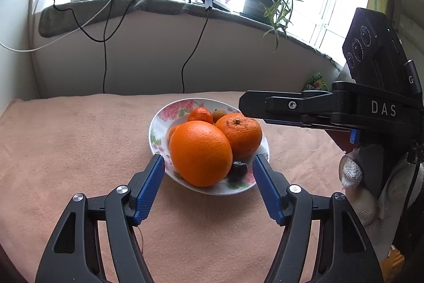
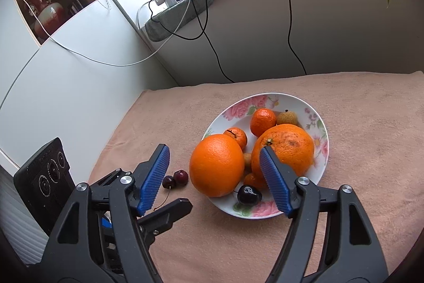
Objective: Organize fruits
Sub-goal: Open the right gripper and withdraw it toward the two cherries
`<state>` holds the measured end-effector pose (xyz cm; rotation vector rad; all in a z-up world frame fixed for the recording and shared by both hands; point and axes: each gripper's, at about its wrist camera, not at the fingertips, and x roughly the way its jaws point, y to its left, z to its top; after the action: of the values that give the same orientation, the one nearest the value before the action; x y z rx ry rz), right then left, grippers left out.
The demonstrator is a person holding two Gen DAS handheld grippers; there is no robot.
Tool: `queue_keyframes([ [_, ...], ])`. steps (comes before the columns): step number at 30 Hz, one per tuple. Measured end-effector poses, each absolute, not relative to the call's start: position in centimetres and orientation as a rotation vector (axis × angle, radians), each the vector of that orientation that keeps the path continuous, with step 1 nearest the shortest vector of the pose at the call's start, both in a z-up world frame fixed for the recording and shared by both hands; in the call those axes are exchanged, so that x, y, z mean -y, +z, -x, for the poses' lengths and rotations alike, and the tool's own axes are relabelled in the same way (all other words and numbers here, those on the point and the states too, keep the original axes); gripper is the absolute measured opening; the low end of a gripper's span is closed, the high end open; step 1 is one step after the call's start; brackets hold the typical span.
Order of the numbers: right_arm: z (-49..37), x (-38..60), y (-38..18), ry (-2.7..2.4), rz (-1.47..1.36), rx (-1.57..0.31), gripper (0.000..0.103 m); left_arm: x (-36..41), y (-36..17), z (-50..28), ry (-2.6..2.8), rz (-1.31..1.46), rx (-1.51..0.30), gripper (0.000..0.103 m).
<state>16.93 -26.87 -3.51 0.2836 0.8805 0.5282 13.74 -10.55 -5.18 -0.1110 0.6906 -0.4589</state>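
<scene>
The left gripper is spread wide and holds nothing, its blue pads either side of the near rim of the plate; the right gripper is likewise spread and empty, hovering over the plate's near edge; on the plate lie a big orange at the front, a second orange just beside it, two mandarins behind, a pale lychee at the back and a dark cherry at the front rim; two more cherries lie off the plate on the pink cloth, touching each other, near the big orange; a potted plant stands on the sill
</scene>
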Motion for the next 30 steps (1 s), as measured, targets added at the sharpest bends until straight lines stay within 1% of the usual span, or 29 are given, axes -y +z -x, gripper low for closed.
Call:
queue_keyframes([
  [11, -14.9, 27.1, -2.6, 0.458, -0.21, -0.813, 0.074, 8.9, -5.0, -12.7, -0.419, 0.103, -0.675, 0.069],
  [13, -14.4, 27.0, -2.4, 0.454, -0.199, -0.794, 0.074, 8.5, -5.1, -12.5, -0.409, 0.097, -0.677, 0.071],
  [14, -14.2, 26.9, -2.3, 0.454, -0.195, -0.781, 0.074, 8.3, -5.1, -12.4, -0.402, 0.092, -0.676, 0.075],
  [15, -13.8, 26.9, -2.2, 0.457, -0.194, -0.765, 0.074, 8.1, -5.1, -12.3, -0.392, 0.089, -0.676, 0.076],
  [22, -12.6, 26.2, -2.2, 0.462, -0.176, -0.748, 0.074, 6.3, -5.3, -11.8, -0.338, 0.088, -0.698, 0.076],
  [25, -12.1, 25.1, -2.4, 0.452, -0.093, -0.78, 0.074, 5.2, -5.3, -11.3, -0.311, 0.08, -0.702, 0.081],
  [26, -11.8, 24.7, -2.5, 0.453, -0.058, -0.782, 0.077, 4.6, -5.3, -11.1, -0.3, 0.079, -0.7, 0.081],
  [27, -11.3, 24.3, -2.5, 0.452, -0.026, -0.775, 0.087, 4.1, -5.3, -11.0, -0.29, 0.078, -0.698, 0.081],
  [29, -10.4, 23.9, -2.4, 0.449, 0.015, -0.741, 0.097, 2.7, -5.3, -10.6, -0.264, 0.081, -0.693, 0.081],
  [30, -9.9, 23.7, -2.3, 0.455, 0.024, -0.724, 0.1, 2.0, -5.3, -10.4, -0.25, 0.085, -0.691, 0.081],
])
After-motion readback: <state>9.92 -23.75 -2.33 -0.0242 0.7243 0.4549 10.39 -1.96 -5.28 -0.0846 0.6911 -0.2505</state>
